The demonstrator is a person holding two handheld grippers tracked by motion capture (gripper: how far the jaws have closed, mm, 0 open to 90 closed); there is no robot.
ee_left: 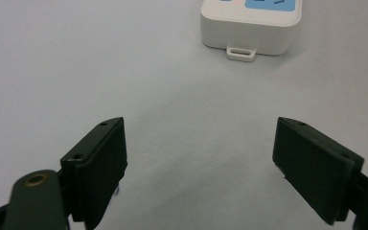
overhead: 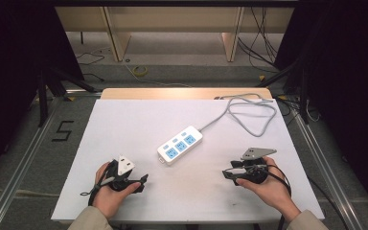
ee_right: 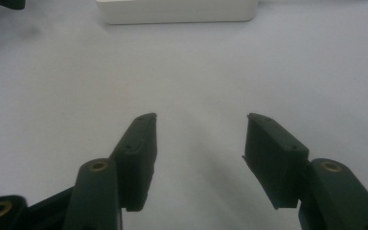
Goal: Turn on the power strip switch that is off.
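Note:
A white power strip [overhead: 180,144] with blue sockets lies slanted in the middle of the white table top [overhead: 124,124]; its grey cable [overhead: 249,112] loops off to the back right. My left gripper [overhead: 143,181] rests near the front left, held in a hand, jaws open and empty; the strip's near end [ee_left: 249,26] is ahead of it. My right gripper [overhead: 226,173] sits at the front right, jaws open with nothing between them, pointing left; the strip's side [ee_right: 177,10] lies beyond its fingertips [ee_right: 141,129].
A wooden strip [overhead: 184,93] edges the table's far side. Metal rails [overhead: 24,158] run along both sides on the floor, with a "5" marking [overhead: 63,130] at left. Shelving legs and cables [overhead: 258,43] stand behind the table.

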